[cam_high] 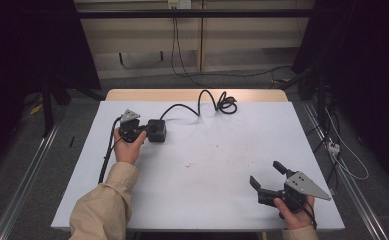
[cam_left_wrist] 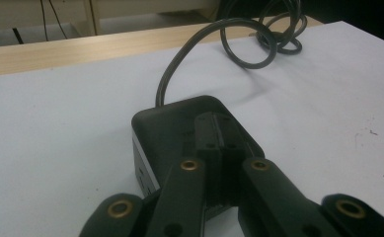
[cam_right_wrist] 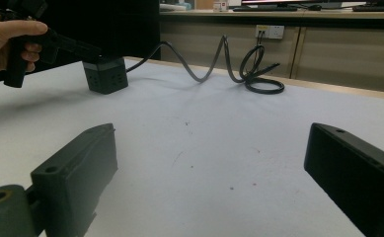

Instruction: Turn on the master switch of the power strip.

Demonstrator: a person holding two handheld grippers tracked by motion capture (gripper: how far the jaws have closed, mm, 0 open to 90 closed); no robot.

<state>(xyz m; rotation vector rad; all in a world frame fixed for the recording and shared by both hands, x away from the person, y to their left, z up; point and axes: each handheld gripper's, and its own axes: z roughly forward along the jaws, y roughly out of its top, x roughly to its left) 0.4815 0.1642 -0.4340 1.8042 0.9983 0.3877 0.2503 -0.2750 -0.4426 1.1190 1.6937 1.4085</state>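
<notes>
White tabletop (cam_high: 207,170): the left gripper (cam_high: 143,131), jaws pressed together, rests atop the black power cube (cam_high: 158,131) at the far left; the right gripper (cam_high: 264,181) waits wide open, its work apparently barely begun.

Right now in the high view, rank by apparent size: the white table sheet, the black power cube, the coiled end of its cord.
1. white table sheet, by far the largest.
2. black power cube and coiled end of its cord: these look about alike, so I won't rank them.

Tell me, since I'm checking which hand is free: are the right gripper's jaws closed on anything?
No: in the right gripper view the right gripper has its jaws wide apart over bare white table.
</notes>
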